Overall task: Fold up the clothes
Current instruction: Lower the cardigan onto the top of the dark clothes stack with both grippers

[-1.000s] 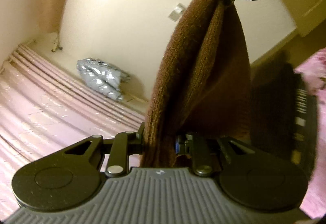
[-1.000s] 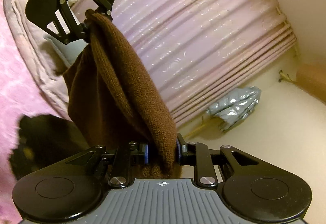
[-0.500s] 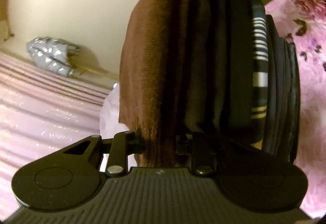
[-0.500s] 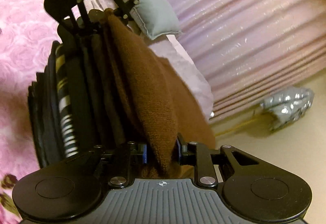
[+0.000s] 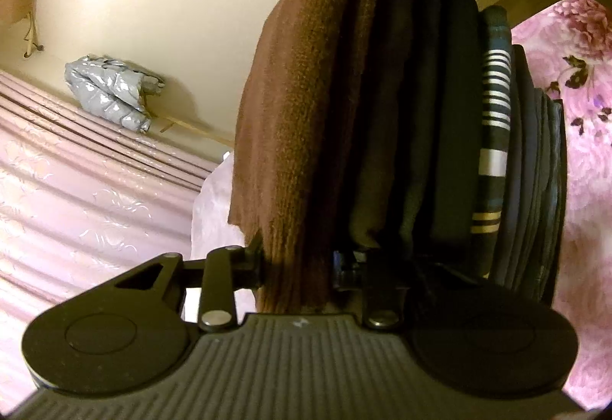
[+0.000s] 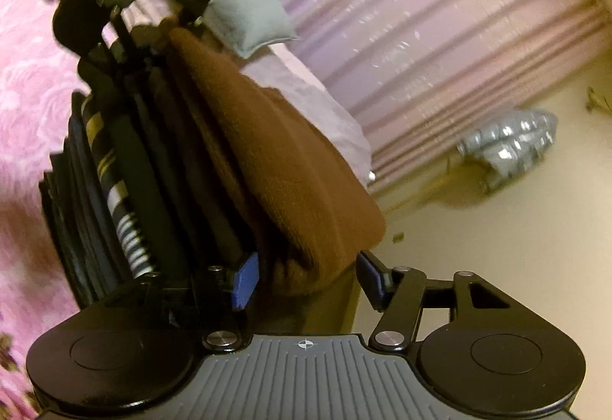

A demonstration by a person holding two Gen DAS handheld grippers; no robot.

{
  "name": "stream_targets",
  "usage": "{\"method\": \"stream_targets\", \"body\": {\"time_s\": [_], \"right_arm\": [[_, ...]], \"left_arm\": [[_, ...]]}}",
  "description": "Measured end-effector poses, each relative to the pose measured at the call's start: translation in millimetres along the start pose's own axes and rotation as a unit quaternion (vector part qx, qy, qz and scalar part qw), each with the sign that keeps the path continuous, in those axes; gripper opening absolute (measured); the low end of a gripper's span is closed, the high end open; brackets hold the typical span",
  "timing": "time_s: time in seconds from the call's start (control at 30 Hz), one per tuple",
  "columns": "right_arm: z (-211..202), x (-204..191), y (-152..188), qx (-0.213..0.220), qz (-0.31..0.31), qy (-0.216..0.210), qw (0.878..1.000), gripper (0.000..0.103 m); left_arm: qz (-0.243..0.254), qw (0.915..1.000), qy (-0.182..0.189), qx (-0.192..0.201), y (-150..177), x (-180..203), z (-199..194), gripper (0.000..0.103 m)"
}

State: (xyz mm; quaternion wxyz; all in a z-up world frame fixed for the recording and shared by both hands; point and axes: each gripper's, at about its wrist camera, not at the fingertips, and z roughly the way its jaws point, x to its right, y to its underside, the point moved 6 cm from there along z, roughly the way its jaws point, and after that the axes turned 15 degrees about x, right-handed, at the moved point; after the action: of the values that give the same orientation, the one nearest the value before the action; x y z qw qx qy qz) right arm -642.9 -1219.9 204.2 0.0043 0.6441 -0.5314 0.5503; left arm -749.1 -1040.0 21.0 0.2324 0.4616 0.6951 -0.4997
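Left gripper (image 5: 296,269): fingers clamped on one edge of the folded brown knit (image 5: 302,106).
Brown knit: lies folded against the stack of folded clothes (image 5: 493,160) on the pink floral bed (image 5: 585,83), as its outermost layer.
Right gripper (image 6: 306,276): fingers spread, blue pads (image 6: 244,282) clear of the knit's other edge.
Step, judged: setting the knit down on the stack.
Technique: square its edges to the stack before the left fingers let go; withdraw straight, without dragging the layer.

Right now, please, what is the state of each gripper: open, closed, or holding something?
Left gripper: closed on the brown knitted garment.
Right gripper: open, with the garment's edge lying loose between its jaws.
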Motion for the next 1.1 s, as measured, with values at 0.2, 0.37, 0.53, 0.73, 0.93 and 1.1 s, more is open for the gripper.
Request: {"method": "stream_targets", "body": {"time_s": [0.2,0.37,0.53,0.73,0.93,1.1], "right_arm": [[-5.9,15.5,-10.4,0.025,0.183,-0.012,0.983,0.059],[-10.8,29.9,-20.7,0.045,0.332,-0.023,0.942,0.059],[-18.8,36.9,-26.7,0.057,0.399,-0.019,0.915,0.059],[-30.8,37.9,-29.5,0.064,0.414,-0.004,0.908,0.059],[-42.9,38.9,-32.3,0.071,0.429,0.012,0.901,0.074],[-37.4,53.3,-35.1,0.080,0.440,0.022,0.894,0.075]], "left_arm": [[-0.027,0.9996,-0.005,0.001,1.6,-4.0,-5.5,0.028],[-0.037,0.9993,0.002,0.003,3.6,-4.6,-13.5,0.030],[-0.049,0.9987,0.007,0.006,4.6,-10.0,-16.6,0.033],[-0.094,0.9955,-0.002,0.011,5.1,-28.3,-27.8,0.040],[-0.117,0.9927,-0.005,0.028,1.8,-35.1,-41.3,0.044],[-0.135,0.9899,-0.008,0.042,-0.9,-40.9,-52.7,0.045]]}}
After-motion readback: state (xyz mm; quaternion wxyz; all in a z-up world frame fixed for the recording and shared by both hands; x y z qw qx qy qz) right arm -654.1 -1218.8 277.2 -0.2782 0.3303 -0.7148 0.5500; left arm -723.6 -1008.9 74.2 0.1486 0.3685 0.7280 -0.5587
